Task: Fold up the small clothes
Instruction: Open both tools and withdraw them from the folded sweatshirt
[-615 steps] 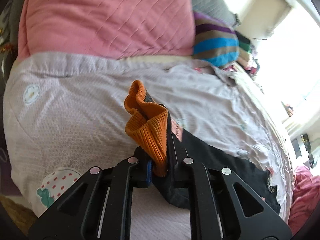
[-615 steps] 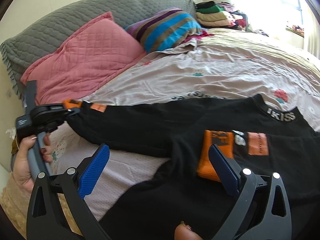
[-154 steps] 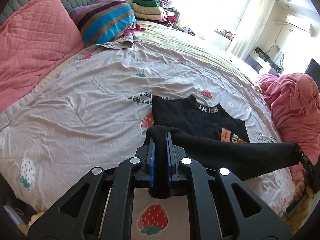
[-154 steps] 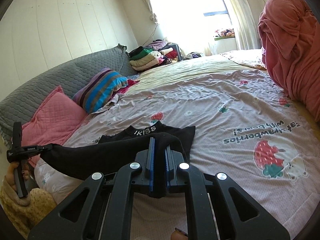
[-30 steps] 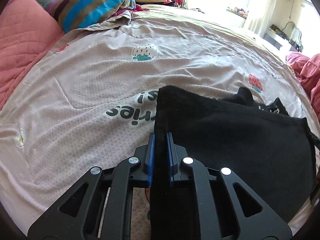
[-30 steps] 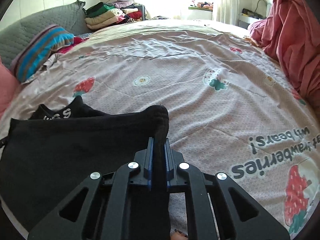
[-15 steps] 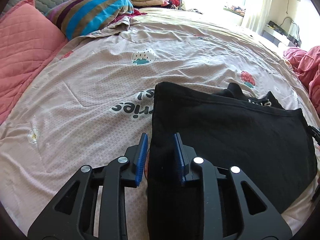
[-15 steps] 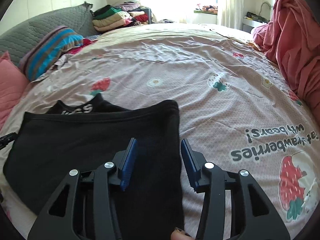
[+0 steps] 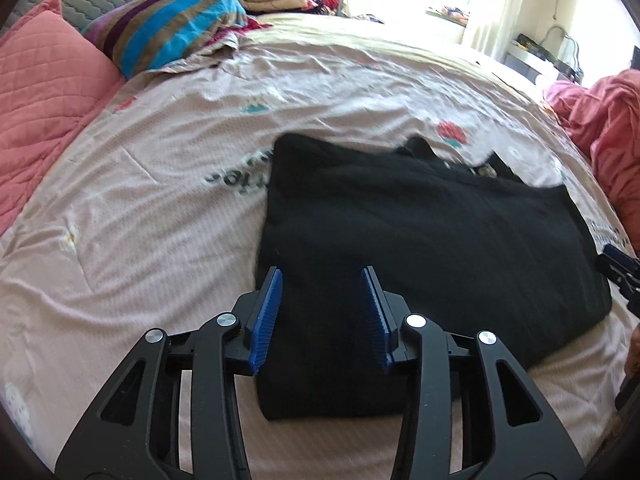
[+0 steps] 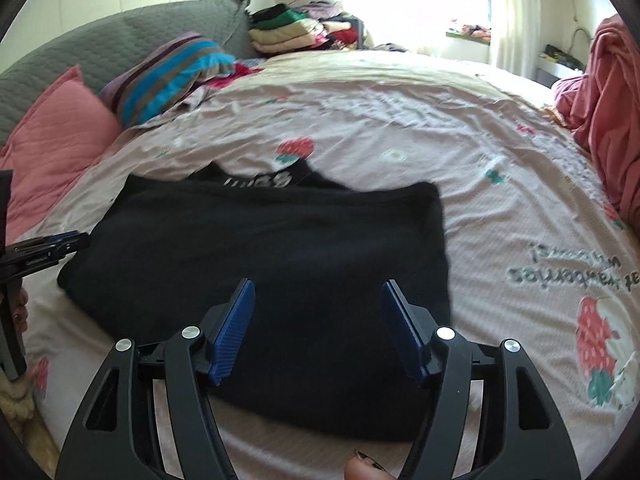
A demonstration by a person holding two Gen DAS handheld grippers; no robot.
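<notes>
Black cloth fills both our views: a black top (image 9: 432,240), folded into a rough rectangle, lies flat on the strawberry-print bedsheet (image 9: 132,216). Our left gripper (image 9: 322,314) has just been opening; its blue fingers (image 9: 267,316) stand apart above the fold's near edge, gripping nothing. Our right gripper (image 10: 320,328) has just been opening too, wider, pads clear of the cloth. Only the right view shows the lettered collar (image 10: 260,180) peeking past the far edge; only the left shows the fold's near-left corner.
</notes>
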